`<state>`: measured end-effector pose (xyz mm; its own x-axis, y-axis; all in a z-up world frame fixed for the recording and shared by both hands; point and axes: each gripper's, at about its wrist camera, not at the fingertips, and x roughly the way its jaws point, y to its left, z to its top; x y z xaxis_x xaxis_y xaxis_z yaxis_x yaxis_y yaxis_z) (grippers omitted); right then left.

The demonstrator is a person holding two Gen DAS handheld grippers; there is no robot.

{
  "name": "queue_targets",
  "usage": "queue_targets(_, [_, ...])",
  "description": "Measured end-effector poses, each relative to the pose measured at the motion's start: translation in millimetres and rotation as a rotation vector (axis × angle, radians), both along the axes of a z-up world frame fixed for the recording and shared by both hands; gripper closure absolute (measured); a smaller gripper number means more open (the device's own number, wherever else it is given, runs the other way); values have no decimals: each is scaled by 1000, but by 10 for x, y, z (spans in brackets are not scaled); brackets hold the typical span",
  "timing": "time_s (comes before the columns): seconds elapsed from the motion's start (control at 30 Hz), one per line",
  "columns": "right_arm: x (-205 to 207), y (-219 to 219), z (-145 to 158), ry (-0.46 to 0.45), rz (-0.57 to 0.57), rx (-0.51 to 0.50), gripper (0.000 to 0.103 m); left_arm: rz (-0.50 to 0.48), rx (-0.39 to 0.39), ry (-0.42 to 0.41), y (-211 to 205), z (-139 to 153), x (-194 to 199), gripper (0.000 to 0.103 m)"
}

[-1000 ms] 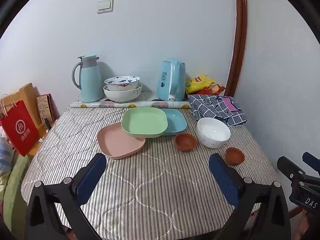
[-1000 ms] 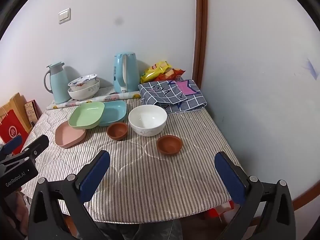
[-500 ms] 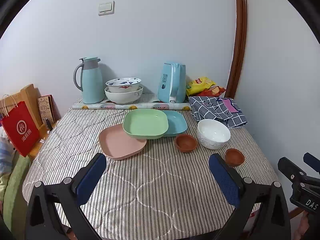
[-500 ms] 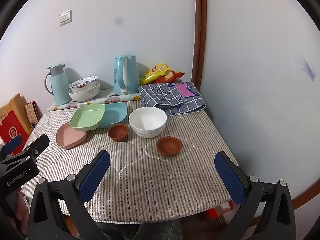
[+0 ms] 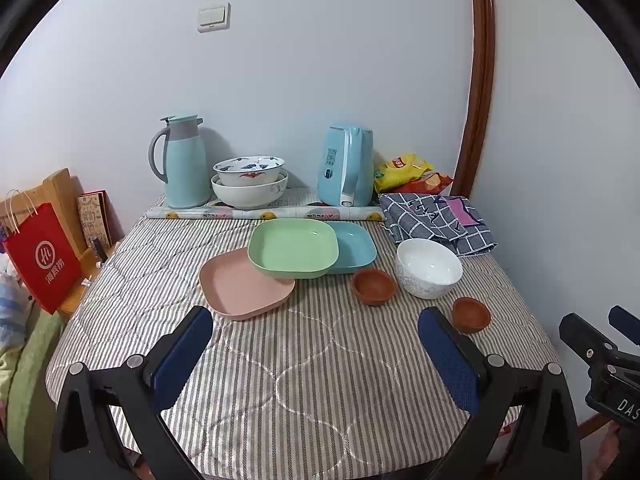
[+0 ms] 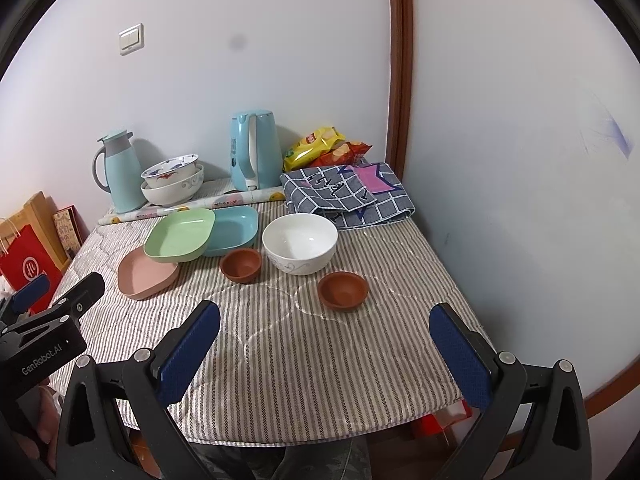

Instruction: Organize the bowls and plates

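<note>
We face a striped surface (image 5: 312, 380) carrying overlapping plates: green plate (image 5: 293, 249) riding on the pink plate (image 5: 244, 286) and blue plate (image 5: 354, 245). Both grippers' fingers (image 5: 185, 356) spread wide, empty. Lifting pink first risks tipping green.

Quilted cloth table cover (image 5: 304, 380) – matt; white bowl (image 6: 300, 243) glossy ceramic, plates (image 5: 294, 248) smooth plastic.

Both wrist views over table (image 5: 312, 380)
</note>
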<state>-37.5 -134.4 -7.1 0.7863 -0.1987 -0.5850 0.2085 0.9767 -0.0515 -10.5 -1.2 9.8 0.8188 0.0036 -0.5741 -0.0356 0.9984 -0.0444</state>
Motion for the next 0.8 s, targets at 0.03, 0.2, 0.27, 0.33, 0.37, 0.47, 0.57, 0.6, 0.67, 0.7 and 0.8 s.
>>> queue_targets(0.03, [-1,-1,3,-1,-1,-1,0,1,0,-1,-2,-1,-2,0])
queue_targets(0.2, [-28,16,7,-6,-2,2,0,-2,1,-2,-2,-8,-7,0])
queue_targets(0.27, [-29,11,6,-7,-1,4,0,-2,0,-1,-4,-12,-12,0])
queue_targets(0.33, [-29,14,2,-6,0,7,0,-1,-1,1,-12,-17,-7,0])
queue_targets(0.37, [-34,16,1,-6,0,7,0,2,-3,1,-12,-17,-8,0])
queue_targets(0.47, [-31,14,5,-6,1,6,0,3,-10,1,-10,-24,-28,0])
queue_targets(0.57, [-46,26,11,-10,0,0,0,5,-9,0,-6,-33,-31,0])
queue_targets(0.6, [-45,25,14,-11,0,2,0,3,-11,1,-3,-35,-35,0])
queue_targets(0.67, [-51,27,10,-11,0,4,0,2,-9,2,-2,-33,-36,0])
queue_targets(0.7, [-51,28,8,-11,-1,4,0,2,-9,1,-3,-31,-41,0])
queue_targets(0.8, [-50,29,6,-10,0,5,0,0,-12,1,3,-29,-40,0])
